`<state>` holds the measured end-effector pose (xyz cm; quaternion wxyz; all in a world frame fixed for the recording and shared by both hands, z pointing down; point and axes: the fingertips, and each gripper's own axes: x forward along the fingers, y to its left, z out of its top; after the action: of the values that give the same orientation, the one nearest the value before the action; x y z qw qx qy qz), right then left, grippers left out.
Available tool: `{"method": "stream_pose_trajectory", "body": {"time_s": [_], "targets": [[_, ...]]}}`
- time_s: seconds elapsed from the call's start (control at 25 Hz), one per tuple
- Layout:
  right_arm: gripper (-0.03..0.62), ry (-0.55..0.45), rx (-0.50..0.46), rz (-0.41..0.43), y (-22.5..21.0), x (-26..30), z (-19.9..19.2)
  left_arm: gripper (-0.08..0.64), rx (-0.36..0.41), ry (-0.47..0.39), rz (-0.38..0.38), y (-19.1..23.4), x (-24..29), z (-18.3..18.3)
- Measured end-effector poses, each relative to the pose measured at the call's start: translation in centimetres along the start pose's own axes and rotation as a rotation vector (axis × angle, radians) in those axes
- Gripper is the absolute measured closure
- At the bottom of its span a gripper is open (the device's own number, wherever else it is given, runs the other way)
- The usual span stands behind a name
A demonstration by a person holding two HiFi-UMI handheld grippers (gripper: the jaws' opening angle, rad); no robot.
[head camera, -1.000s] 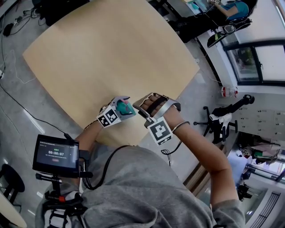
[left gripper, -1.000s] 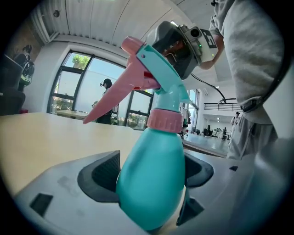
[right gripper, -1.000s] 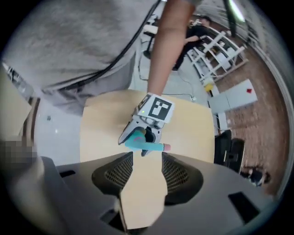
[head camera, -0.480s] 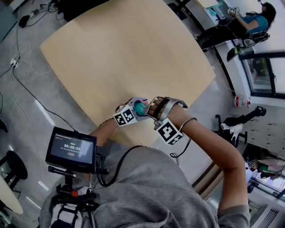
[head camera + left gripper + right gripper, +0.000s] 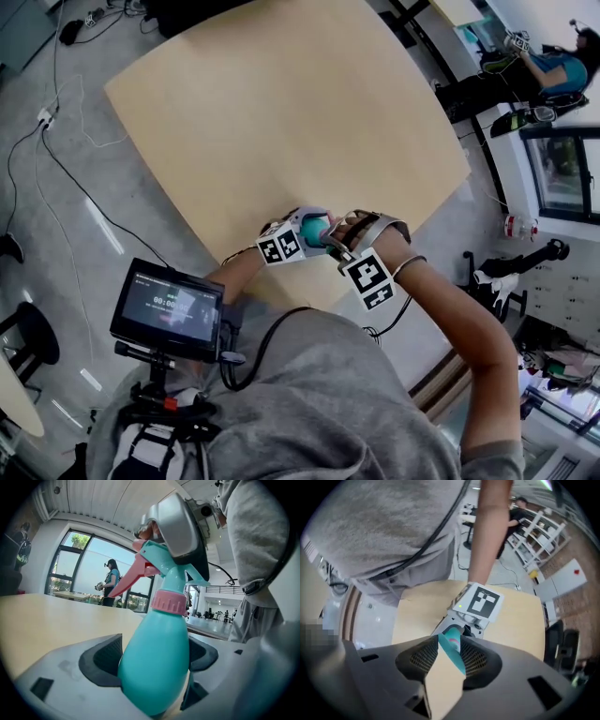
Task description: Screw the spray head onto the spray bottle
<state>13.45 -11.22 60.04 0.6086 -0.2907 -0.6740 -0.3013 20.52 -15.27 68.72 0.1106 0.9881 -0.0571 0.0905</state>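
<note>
A teal spray bottle [image 5: 157, 663] stands upright near the front edge of the wooden table [image 5: 281, 112]. My left gripper [image 5: 157, 660] is shut on its belly, pads on both sides. The pink collar [image 5: 168, 603] sits on the neck, with the teal spray head [image 5: 161, 557] and its pink trigger [image 5: 131, 576] above it. My right gripper [image 5: 451, 656] points straight down over the top. Its jaws have just been closing, and the spray head [image 5: 452, 646] is pinched between the pads. In the head view the two grippers [image 5: 323, 234] meet over the bottle [image 5: 316, 230].
A small monitor on a stand [image 5: 169, 305] is at my left hip. Cables [image 5: 56, 141] trail over the floor left of the table. A person [image 5: 111, 581] stands by the far windows. The table's front edge [image 5: 281, 281] runs just under my hands.
The right gripper has moved left and down from beside the bottle onto its top. The left gripper and bottle stayed put while the view shifted.
</note>
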Motion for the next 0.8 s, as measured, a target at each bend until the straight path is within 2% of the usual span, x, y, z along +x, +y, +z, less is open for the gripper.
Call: {"method": "stream_pose_trajectory", "body": {"time_s": [0.16, 0.36, 0.44, 0.52, 0.6, 0.8], "targets": [[0.485, -0.041, 0.385, -0.025, -1.2, -0.1, 0.0, 0.202, 0.002, -0.009, 0.008, 0.0, 0.2, 0.3], [0.518, -0.115, 0.943, -0.194, -3.6, 0.2, -1.5, 0.202, -0.004, -0.013, 0.028, 0.0, 0.1, 0.2], [0.522, -0.14, 1.083, -0.267, -4.0, 0.0, -2.0, 0.202, -0.008, -0.016, 0.049, 0.0, 0.0, 0.2], [0.52, -0.136, 1.119, -0.324, -4.0, -0.1, -2.2, 0.202, -0.011, -0.022, 0.073, 0.1, -0.1, 0.3], [0.52, -0.122, 1.112, -0.359, -4.0, -0.1, -2.1, 0.202, -0.011, -0.026, 0.09, 0.1, -0.2, 0.3], [0.52, -0.118, 1.071, -0.382, -4.2, 0.1, -1.7, 0.202, -0.006, -0.025, 0.098, 0.1, -0.6, 0.0]]}}
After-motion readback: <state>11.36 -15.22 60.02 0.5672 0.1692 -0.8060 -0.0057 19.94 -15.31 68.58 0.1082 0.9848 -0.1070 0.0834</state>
